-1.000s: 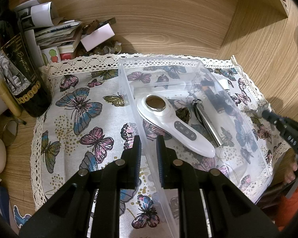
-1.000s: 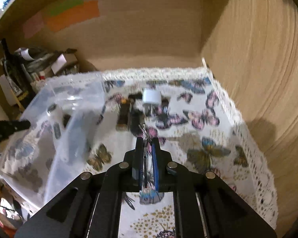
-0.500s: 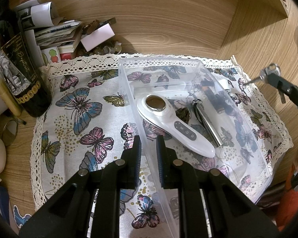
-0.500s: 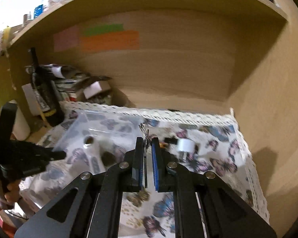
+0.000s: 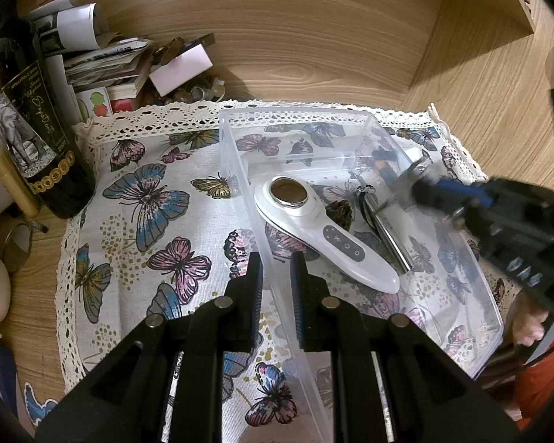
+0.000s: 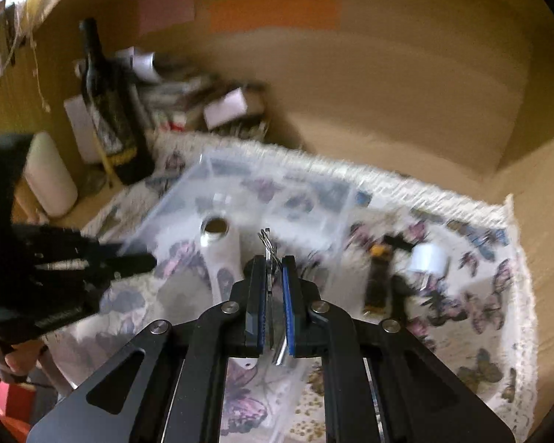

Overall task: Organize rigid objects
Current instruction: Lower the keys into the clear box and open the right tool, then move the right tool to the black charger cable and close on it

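At 6 o'clock in the left wrist view, clamping the near wall of the clear plastic box with the left gripper, fingers almost closed on it. In the right wrist view, pinching a small metal tool with the right gripper, fingers closed tight, tip poking out toward 12 o'clock above the box. Judging it light, stiff and slippery, thin enough to twist loose; gripping across its flat middle. Farther in, resting inside the box, a white handheld device; beyond, at 2 o'clock on the butterfly cloth, waiting, a white plug.
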`<state>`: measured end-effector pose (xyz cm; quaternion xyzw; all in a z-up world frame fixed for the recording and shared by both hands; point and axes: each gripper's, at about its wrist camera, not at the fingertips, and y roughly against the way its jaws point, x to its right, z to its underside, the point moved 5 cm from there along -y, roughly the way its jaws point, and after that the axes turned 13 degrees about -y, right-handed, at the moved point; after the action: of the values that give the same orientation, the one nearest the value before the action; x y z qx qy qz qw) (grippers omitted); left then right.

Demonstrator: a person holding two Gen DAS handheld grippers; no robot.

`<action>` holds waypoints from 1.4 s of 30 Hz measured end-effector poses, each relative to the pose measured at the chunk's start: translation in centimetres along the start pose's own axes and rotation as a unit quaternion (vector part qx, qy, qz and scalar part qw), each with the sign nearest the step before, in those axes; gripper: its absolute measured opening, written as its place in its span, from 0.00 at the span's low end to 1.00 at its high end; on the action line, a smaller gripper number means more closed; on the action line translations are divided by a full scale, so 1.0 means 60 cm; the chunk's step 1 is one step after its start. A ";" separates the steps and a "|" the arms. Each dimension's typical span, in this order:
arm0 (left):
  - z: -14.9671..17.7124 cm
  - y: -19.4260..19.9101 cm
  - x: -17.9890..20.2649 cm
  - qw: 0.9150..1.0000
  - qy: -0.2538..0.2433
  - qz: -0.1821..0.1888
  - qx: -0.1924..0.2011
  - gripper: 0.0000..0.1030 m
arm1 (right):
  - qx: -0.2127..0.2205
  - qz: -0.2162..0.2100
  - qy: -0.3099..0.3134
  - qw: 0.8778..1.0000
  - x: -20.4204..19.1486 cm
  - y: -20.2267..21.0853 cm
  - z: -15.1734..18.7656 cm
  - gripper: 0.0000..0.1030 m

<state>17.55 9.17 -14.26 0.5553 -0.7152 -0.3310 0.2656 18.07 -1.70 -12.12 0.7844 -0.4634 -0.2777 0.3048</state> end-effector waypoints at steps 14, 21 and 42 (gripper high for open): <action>-0.002 0.001 0.000 1.000 0.000 0.001 0.001 0.15 | -0.027 0.016 0.018 0.999 -0.002 -0.019 0.016 0.08; -0.005 0.001 -0.003 1.000 0.000 0.001 0.000 0.15 | 0.008 0.015 0.020 1.000 -0.001 0.019 0.000 0.09; -0.004 -0.001 -0.005 1.000 -0.003 -0.002 0.001 0.15 | 0.117 0.102 -0.053 0.986 0.131 0.107 -0.060 0.39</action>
<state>17.87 9.41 -14.17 0.5561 -0.7150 -0.3330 0.2621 20.37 -10.44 -6.20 0.7473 -0.5860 -0.2302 0.2126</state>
